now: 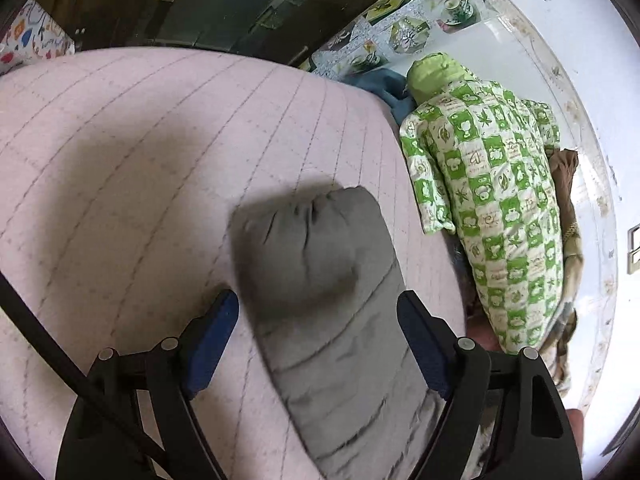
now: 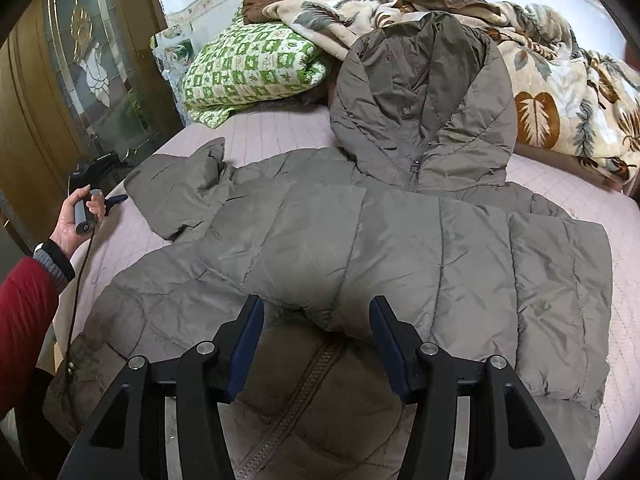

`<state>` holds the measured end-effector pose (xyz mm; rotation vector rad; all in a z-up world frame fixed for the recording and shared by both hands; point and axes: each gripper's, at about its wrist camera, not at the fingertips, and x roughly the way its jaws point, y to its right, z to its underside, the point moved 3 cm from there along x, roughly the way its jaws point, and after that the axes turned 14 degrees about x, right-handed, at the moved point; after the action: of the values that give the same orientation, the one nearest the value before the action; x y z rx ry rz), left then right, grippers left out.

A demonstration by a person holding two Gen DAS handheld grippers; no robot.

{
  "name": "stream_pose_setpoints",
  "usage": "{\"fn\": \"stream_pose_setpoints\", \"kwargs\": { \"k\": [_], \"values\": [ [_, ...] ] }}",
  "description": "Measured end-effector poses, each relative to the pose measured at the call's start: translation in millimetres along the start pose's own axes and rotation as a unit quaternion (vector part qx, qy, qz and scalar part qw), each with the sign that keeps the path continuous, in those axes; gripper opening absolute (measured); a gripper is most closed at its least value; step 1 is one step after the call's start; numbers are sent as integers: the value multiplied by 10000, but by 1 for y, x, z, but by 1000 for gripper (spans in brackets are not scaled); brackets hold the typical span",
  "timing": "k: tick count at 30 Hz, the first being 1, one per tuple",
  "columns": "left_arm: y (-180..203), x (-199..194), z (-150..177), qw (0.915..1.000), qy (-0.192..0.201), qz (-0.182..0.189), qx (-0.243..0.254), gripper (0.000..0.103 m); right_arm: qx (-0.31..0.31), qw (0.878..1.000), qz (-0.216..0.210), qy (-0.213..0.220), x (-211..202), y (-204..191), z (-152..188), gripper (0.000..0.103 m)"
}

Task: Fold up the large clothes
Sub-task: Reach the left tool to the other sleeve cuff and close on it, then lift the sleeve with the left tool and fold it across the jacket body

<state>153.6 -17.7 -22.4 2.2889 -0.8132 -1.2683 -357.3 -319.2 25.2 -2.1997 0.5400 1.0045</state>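
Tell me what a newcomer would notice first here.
A big grey-brown puffer jacket sprawls across the pink bed, hood toward the headboard. Behind it lie a green checked quilt and a leaf-print blanket. The left gripper straddles the sleeve; the right gripper hangs open over the front edge.

bed [image 2: 280,132]: pink quilted sheet; wall [image 1: 520,20]: white; door [image 2: 100,60]: stained glass

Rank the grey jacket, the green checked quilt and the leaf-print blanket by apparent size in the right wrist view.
1. Grey jacket, clearly largest, though nearest the camera.
2. Leaf-print blanket.
3. Green checked quilt, smallest, partly under the blanket.
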Motion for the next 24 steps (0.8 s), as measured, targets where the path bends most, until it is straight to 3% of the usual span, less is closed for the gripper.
{"fn": "stream_pose_setpoints", "kwargs": {
  "k": [1,2,3,4,7,13,20,24],
  "values": [
    [4,2,0,10000,56,-27,46,66,16,10000,13,12,0,2,0,59],
    [6,6,0,10000,53,-26,46,37,41,10000,34,11,2,4,-1,59],
    [7,12,1,10000,-23,-21,32,23,69,10000,58,1,3,6,-2,59],
    [7,18,4,10000,-78,2,-6,16,120,9999,84,5,4,9,-3,59],
    [11,15,6,9998,75,-155,92,15,257,9996,77,29,4,15,-6,59],
    [37,-18,0,9983,389,-133,405,14,345,9990,87,271,-10,20,-13,59],
    [115,-81,9,9871,845,-149,1354,14,637,9968,173,454,-24,39,-22,59],
    [163,-120,27,9778,1068,59,1804,14,926,9935,235,613,-35,57,-29,59]
  ]
}}
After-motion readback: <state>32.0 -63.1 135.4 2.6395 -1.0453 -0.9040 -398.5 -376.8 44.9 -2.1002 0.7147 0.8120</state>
